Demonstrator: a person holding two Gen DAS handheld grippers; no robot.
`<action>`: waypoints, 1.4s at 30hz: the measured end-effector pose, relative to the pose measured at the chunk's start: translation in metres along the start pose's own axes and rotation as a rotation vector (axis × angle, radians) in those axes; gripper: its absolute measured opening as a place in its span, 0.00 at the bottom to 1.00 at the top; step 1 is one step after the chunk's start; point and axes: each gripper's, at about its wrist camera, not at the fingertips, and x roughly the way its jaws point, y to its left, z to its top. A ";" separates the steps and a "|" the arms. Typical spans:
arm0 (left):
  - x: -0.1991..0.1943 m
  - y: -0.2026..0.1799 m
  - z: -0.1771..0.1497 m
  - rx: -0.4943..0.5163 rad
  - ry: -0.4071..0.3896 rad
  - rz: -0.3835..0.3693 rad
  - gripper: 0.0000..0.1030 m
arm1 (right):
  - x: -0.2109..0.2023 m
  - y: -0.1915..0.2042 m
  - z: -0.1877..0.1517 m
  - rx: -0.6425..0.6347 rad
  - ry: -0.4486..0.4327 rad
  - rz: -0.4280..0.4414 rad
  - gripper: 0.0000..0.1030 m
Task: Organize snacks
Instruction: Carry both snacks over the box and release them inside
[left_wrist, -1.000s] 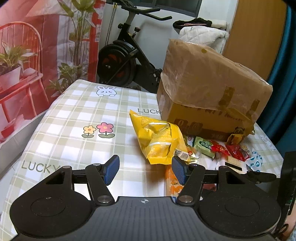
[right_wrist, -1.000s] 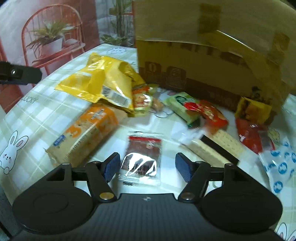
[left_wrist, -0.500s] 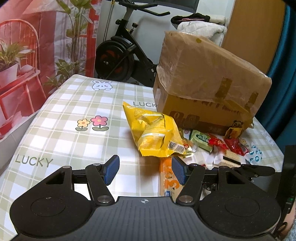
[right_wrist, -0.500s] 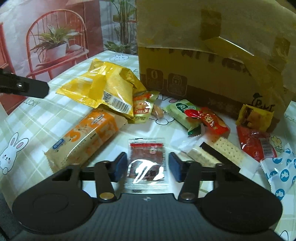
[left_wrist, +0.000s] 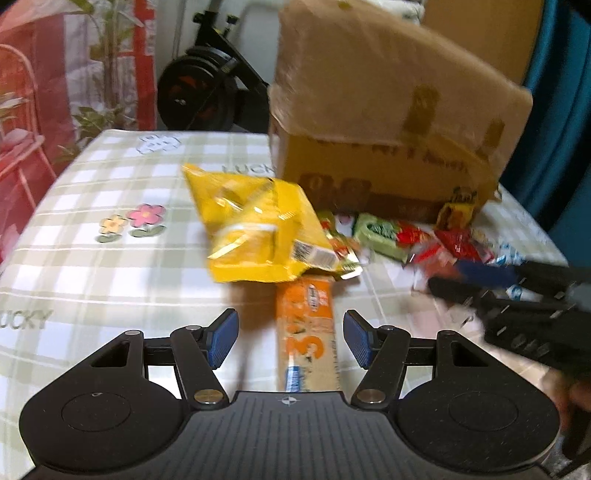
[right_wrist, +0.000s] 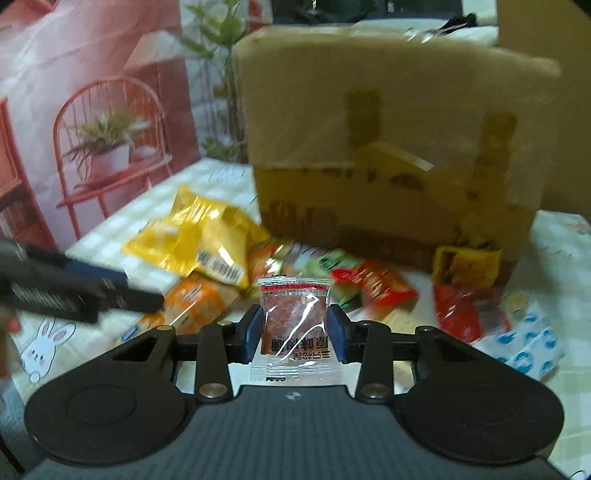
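My right gripper (right_wrist: 295, 328) is closing on a small clear packet of reddish dried meat (right_wrist: 294, 310). Its blue pads press the packet's sides and hold it up above the table. In the left wrist view that gripper (left_wrist: 480, 277) shows blurred at the right. My left gripper (left_wrist: 290, 332) is open and hangs low over a long orange cracker pack (left_wrist: 308, 321), which lies between the fingers without touching them. A crumpled yellow bag (left_wrist: 258, 229) rests on the far end of that pack. Small green, red and yellow snacks (right_wrist: 373, 284) are scattered before the box.
A large taped cardboard box (left_wrist: 388, 122) stands at the back of the checked tablecloth (left_wrist: 92, 277). Blue-dotted white packets (right_wrist: 528, 343) lie at the right. The left gripper's fingers (right_wrist: 92, 288) reach in from the left of the right wrist view. An exercise bike (left_wrist: 207, 88) stands behind the table.
The right gripper shut on the dried-meat packet and lifted it off the table. The left gripper came down and forward over the orange pack, jaws unchanged.
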 end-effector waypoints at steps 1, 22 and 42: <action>0.006 -0.004 0.000 0.009 0.009 0.002 0.63 | -0.003 -0.003 0.002 0.007 -0.008 -0.006 0.39; -0.011 -0.050 0.013 0.069 -0.073 -0.040 0.37 | -0.035 -0.042 0.010 0.047 -0.130 -0.065 0.39; -0.050 -0.105 0.175 0.085 -0.403 -0.102 0.37 | -0.069 -0.106 0.143 -0.054 -0.419 -0.112 0.39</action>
